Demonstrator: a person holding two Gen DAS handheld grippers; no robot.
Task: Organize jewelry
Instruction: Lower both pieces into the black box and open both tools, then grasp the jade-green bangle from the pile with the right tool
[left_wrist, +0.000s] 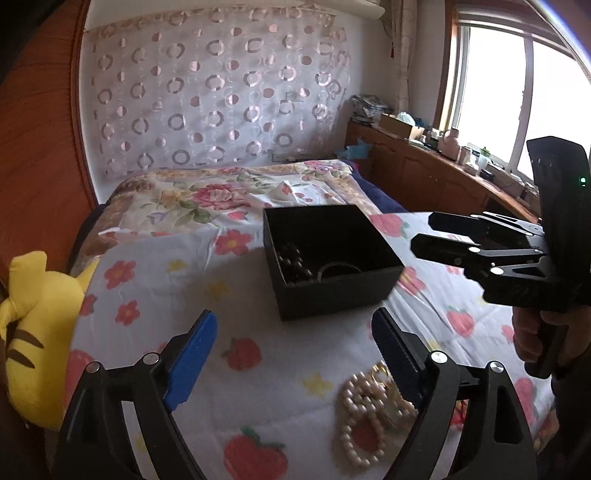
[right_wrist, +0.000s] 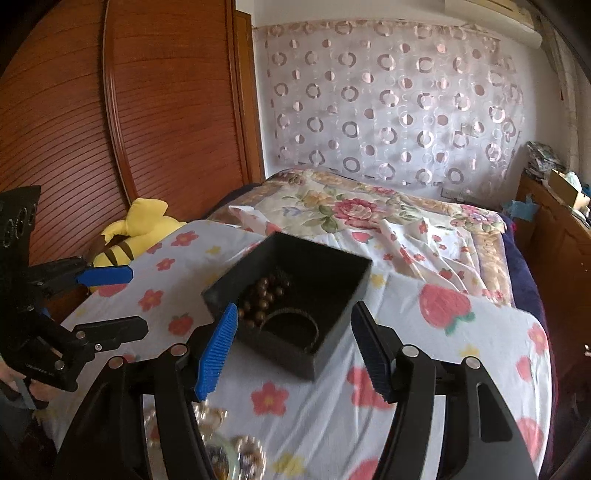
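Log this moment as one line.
left tool: open, empty | right tool: open, empty | black box: holds dark beads, bangle | pearl strand: on sheet, outside box

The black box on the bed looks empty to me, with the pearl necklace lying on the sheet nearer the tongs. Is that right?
Not quite. The black box is not empty: the right wrist view shows brown wooden beads and a dark ring-shaped bangle inside it. The rest holds: the pearl necklace lies on the sheet nearer the tongs, outside the box.
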